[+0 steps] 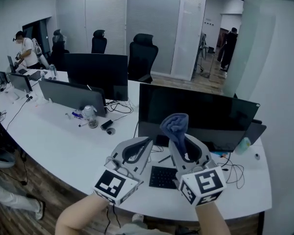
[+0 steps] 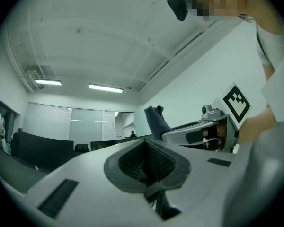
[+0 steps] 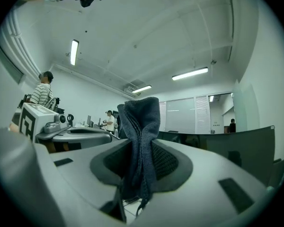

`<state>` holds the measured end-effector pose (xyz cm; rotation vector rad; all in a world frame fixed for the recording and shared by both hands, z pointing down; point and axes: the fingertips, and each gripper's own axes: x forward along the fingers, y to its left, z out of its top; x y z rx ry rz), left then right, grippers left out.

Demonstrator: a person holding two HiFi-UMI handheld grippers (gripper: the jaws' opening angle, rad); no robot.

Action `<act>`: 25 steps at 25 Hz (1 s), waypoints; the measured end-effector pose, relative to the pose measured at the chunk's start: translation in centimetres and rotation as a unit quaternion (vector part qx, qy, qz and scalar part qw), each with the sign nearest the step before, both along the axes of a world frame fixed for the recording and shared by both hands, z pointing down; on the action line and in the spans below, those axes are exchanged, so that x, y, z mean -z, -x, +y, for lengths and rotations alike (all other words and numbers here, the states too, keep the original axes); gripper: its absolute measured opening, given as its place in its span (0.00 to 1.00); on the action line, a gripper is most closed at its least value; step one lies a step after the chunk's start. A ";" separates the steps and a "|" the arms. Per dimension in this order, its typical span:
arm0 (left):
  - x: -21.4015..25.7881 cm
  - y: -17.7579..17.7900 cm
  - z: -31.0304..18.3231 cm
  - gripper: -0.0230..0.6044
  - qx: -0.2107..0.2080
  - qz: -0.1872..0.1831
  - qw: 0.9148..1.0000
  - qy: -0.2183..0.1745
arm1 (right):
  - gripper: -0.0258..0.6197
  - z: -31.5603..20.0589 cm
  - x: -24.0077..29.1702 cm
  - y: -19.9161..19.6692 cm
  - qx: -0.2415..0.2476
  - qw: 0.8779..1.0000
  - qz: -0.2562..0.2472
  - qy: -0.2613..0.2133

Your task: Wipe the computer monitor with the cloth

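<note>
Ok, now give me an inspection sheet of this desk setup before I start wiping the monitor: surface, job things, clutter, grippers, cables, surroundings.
Surface: long white desk, mostly bare on the near left.
Job's things: dark monitor, screen off; blue-grey cloth held up in front of it, contact cannot be told.
Clutter: keyboard below the monitor; bottle at its right end; small items near the far monitor.
Grippers: right gripper shut on the cloth; left gripper shut, empty.
Cables: tangle beside the far monitor; loose leads right of the keyboard.
Surroundings: office chairs, blinds, people at the far left and in the doorway.
</note>
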<state>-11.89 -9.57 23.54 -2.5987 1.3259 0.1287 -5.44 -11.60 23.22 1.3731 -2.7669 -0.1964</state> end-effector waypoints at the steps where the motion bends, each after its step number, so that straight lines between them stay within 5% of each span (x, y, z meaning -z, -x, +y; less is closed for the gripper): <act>1: 0.3 0.2 -0.6 0.05 0.000 -0.001 1.000 -0.006 | 0.23 -0.9 0.2 0.5 0.001 1.000 -0.005 -0.001; 14: 3.8 7.6 -9.2 0.05 0.051 0.044 0.998 -0.022 | 0.23 -9.9 3.8 5.5 -0.007 0.999 0.034 -0.032; 25: 3.9 10.3 -14.0 0.05 0.059 0.038 0.997 -0.007 | 0.23 -15.0 6.5 9.1 0.049 0.993 0.102 -0.025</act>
